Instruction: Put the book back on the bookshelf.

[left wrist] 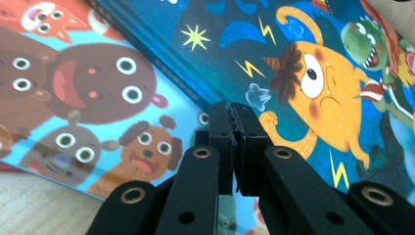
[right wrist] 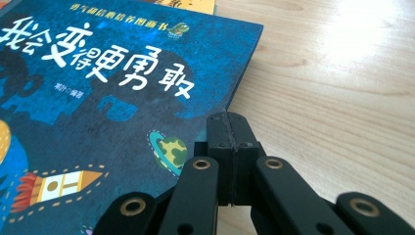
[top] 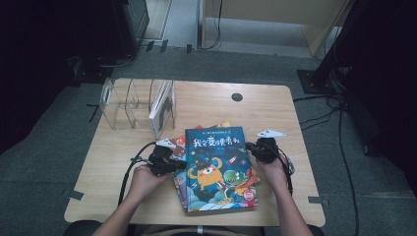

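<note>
A blue picture book (top: 219,167) with an orange monster on its cover lies on top of a small pile at the table's front middle. Under it lies a book with cartoon animals (left wrist: 98,98), sticking out on the left. My left gripper (top: 183,164) rests at the blue book's left edge. In the left gripper view its jaws (left wrist: 231,110) are shut with nothing between them, just over the blue book's (left wrist: 293,58) spine edge. My right gripper (top: 250,147) sits at the book's right edge. It is (right wrist: 229,120) shut and empty, its tip beside the cover (right wrist: 98,98).
A clear acrylic book rack (top: 133,105) stands at the table's back left, with one thin book (top: 162,105) leaning in its right slot. A dark round hole (top: 237,97) marks the wooden table (top: 275,113) near its far edge. Cables lie on the floor at the right.
</note>
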### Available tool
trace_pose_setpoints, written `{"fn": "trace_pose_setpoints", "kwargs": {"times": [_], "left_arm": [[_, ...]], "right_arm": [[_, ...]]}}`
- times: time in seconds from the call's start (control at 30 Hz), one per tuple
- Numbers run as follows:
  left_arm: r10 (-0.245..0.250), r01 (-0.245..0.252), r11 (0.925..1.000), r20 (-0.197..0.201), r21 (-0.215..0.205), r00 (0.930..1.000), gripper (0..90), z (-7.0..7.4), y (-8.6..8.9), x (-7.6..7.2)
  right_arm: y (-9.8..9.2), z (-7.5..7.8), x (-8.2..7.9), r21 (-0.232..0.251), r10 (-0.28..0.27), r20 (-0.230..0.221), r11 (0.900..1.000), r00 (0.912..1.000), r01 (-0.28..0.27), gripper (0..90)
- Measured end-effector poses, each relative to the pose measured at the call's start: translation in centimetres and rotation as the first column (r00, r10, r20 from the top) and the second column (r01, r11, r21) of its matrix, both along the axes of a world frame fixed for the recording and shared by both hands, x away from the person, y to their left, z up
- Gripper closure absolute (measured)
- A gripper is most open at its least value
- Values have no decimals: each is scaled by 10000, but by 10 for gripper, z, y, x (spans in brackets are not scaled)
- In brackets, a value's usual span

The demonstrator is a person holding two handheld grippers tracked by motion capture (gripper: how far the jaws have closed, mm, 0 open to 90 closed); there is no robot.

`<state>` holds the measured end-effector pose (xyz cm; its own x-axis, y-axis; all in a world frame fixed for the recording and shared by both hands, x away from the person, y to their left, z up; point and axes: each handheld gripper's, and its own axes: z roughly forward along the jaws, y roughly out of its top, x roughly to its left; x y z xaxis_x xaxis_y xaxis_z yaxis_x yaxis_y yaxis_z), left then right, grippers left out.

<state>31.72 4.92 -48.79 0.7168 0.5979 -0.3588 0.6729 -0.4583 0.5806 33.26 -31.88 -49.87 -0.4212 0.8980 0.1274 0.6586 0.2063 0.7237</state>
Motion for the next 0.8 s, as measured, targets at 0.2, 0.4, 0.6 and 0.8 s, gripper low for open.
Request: {"fn": "trace_pose_setpoints", "kwargs": {"times": [0.2, 0.4, 0.6, 0.8], "left_arm": [[50, -52, 9999, -90, -131, 9999, 863, 0, 2, -5], [197, -196, 9997, -81, 107, 9998, 677, 7, 10, -4], [922, -923, 9954, -33, -247, 9957, 583, 11, 33, 1], [1064, -1054, 9933, 190, -474, 9941, 472, 13, 42, 2]], "right_arm": [[7, 1, 6, -65, -117, -135, 9999, 9998, 116, 900], [13, 2, 12, -101, 254, -90, 9996, 9996, -255, 900], [19, 3, 18, -171, 373, -46, 9992, 9993, -374, 900], [26, 3, 22, -72, 586, 36, 9983, 9983, -586, 900]]}}
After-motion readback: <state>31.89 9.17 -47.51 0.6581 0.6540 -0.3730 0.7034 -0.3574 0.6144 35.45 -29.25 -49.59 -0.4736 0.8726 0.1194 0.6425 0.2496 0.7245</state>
